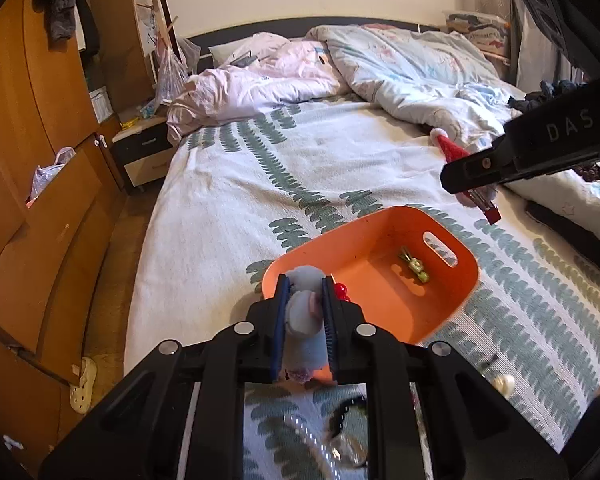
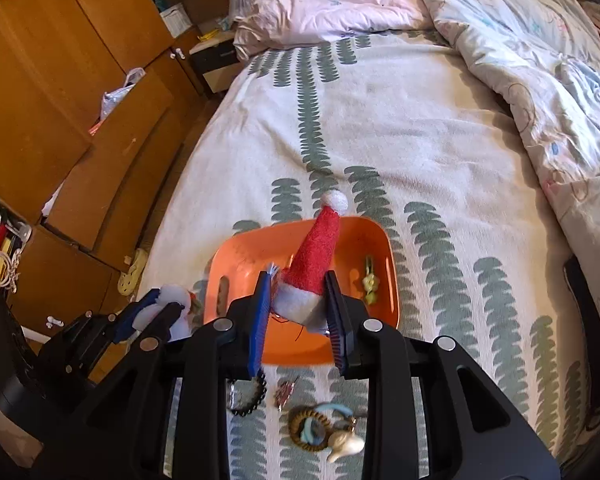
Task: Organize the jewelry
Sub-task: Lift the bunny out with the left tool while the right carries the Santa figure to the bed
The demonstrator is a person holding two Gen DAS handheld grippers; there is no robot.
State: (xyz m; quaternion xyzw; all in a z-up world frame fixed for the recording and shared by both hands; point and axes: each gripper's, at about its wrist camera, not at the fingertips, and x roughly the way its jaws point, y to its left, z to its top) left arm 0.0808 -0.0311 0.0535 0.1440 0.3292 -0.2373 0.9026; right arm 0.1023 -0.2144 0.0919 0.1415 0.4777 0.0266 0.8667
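Observation:
An orange tray (image 1: 466, 280) (image 2: 236, 252) lies on the bed with a green hair clip (image 1: 414, 266) (image 2: 370, 286) inside. My left gripper (image 1: 306, 304) is shut on a pale blue plush hair accessory (image 1: 304, 316) at the tray's near rim; it also shows in the right wrist view (image 2: 172, 304). My right gripper (image 2: 300, 300) is shut on a red Santa-hat hair clip (image 2: 314, 256) above the tray; it shows in the left wrist view (image 1: 474, 184). Loose on the bedspread in front of the tray lie a black bead bracelet (image 2: 250, 394), a brown bracelet (image 2: 310, 424) and a pearl-white clip (image 2: 346, 446).
The bed has a white spread with green leaf stripes (image 2: 380, 120). Crumpled duvets (image 1: 400, 68) lie at its far end. A wooden wardrobe with open drawers (image 1: 40, 160) stands left, beside a small nightstand (image 1: 144, 152). Slippers (image 1: 82, 388) lie on the floor.

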